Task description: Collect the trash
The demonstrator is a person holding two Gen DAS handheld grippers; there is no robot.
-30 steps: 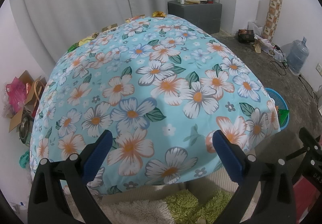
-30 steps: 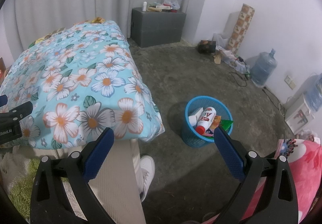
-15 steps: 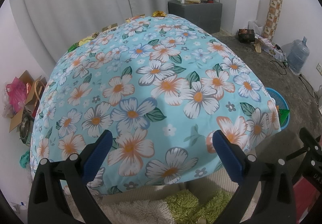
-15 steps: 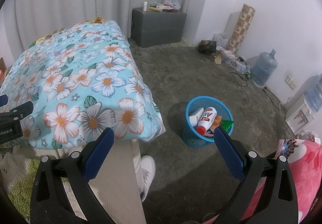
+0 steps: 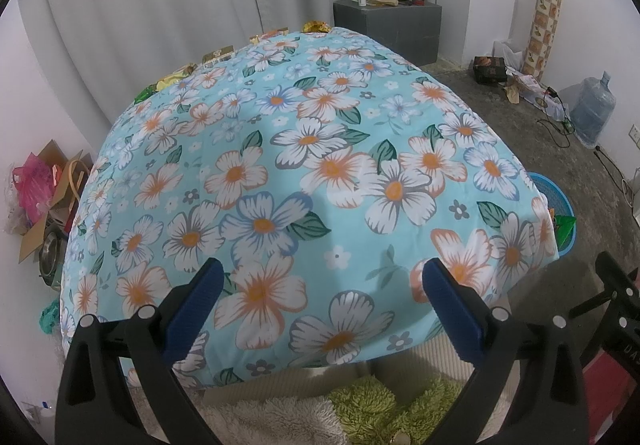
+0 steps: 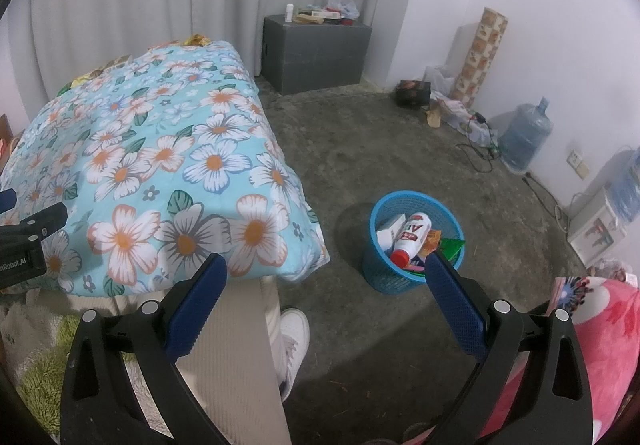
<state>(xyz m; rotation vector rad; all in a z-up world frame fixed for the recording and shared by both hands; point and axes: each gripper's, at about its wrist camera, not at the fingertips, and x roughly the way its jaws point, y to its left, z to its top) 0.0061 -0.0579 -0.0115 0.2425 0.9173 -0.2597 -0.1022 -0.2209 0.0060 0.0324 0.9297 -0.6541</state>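
Note:
A blue mesh trash basket (image 6: 378, 273) stands on the concrete floor, holding a white bottle with a red cap (image 6: 412, 235) and wrappers. Its rim also shows in the left wrist view (image 5: 558, 191) past the table's corner. Several wrappers and small boxes (image 5: 218, 56) lie along the far edge of the table under a floral cloth (image 5: 304, 165). My left gripper (image 5: 320, 305) is open and empty over the cloth's near edge. My right gripper (image 6: 326, 299) is open and empty above the floor, near the basket.
A grey cabinet (image 6: 316, 53) with clutter stands at the back wall. A water jug (image 6: 524, 139), cables and a patterned roll (image 6: 480, 57) line the right wall. A cardboard box with a pink bag (image 5: 36, 185) sits left. The person's leg and shoe (image 6: 294, 333) are below.

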